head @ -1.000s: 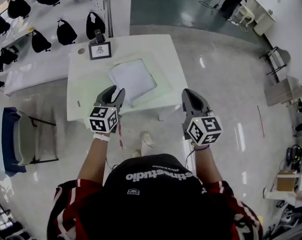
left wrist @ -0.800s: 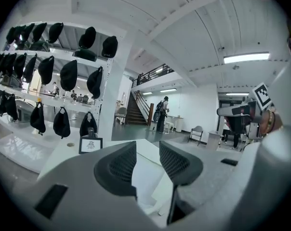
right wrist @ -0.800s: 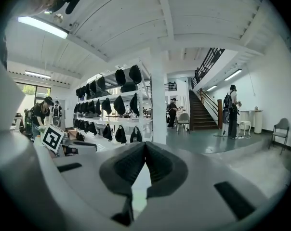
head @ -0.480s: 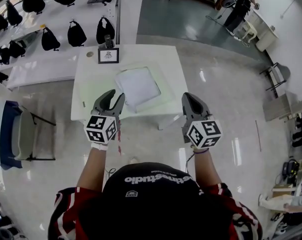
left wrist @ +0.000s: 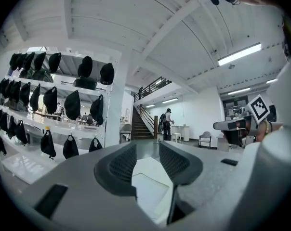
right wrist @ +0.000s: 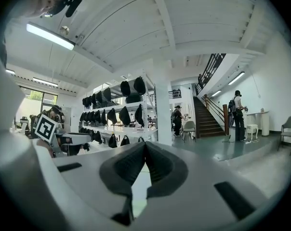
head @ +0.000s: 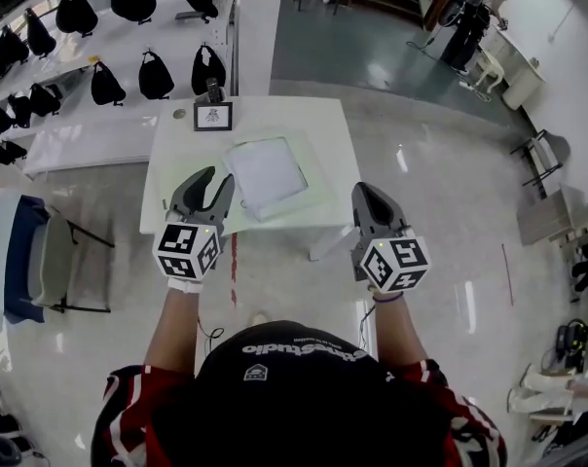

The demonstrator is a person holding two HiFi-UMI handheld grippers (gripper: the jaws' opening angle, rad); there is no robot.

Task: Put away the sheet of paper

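A white sheet of paper (head: 266, 170) lies flat on a pale translucent sleeve (head: 309, 198) in the middle of a white table (head: 176, 168). Both grippers hang in the air in front of the table's near edge, touching nothing. My left gripper (head: 213, 179) is open at the near left part of the table; between its jaws the left gripper view shows the paper (left wrist: 148, 184). My right gripper (head: 362, 192) is shut and empty, just off the table's near right corner. Its jaws meet at the tips in the right gripper view (right wrist: 145, 146).
A small framed card (head: 212, 116) stands at the table's far edge with a dark object (head: 213, 90) behind it. White shelves of black bags (head: 128, 66) run along the left. A blue chair (head: 23, 261) sits on the floor at left.
The table has drifted up the view and looks smaller, as if the head has moved back. Both grippers keep their places before the near edge. The left jaws look wider apart.
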